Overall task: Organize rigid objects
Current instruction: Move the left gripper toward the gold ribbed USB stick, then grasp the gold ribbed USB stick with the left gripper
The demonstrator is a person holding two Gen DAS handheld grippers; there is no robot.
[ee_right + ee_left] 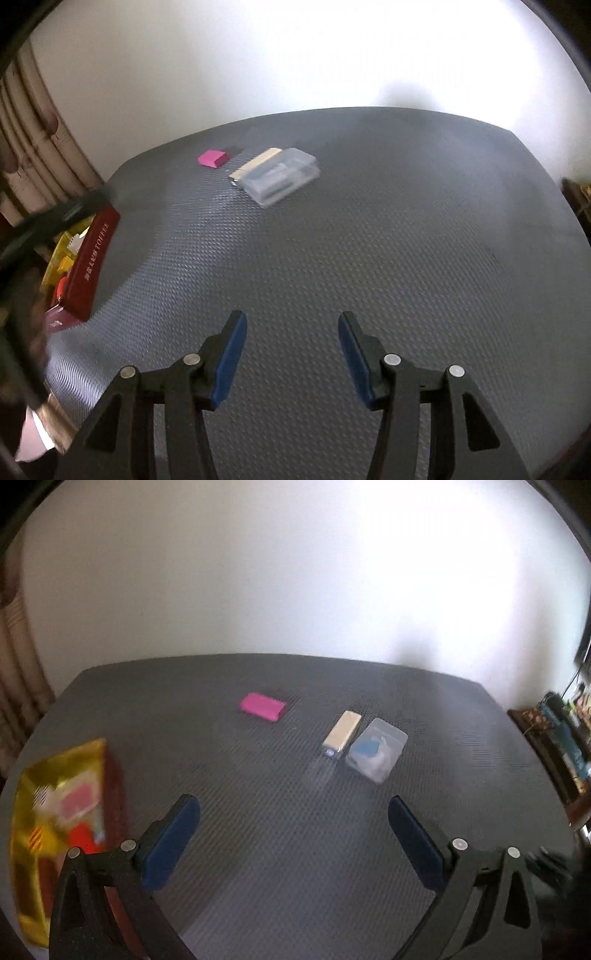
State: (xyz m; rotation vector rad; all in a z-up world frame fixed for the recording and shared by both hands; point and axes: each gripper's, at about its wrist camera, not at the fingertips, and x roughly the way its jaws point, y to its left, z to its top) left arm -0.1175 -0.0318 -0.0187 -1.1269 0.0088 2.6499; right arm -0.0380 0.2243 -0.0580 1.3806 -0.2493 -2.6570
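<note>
A pink block [263, 706] [212, 158] lies far back on the grey textured table [280, 812]. To its right a cream-gold bar [341, 734] [255, 165] lies against a clear plastic case [376, 749] [280, 180]. A yellow and red toffee box [62, 812] [90, 266] sits at the table's left edge. My left gripper [293, 806] stands open over bare mat, beside the box, with nothing between its blue pads. My right gripper [291, 321] is open too, empty, well short of the three small objects.
A pale wall rises behind the table [406, 221]. A beige radiator or curtain [26, 147] stands at the left. A cluttered dark shelf [561, 738] is at the right. A sleeve and hand [37, 424] show at the lower left.
</note>
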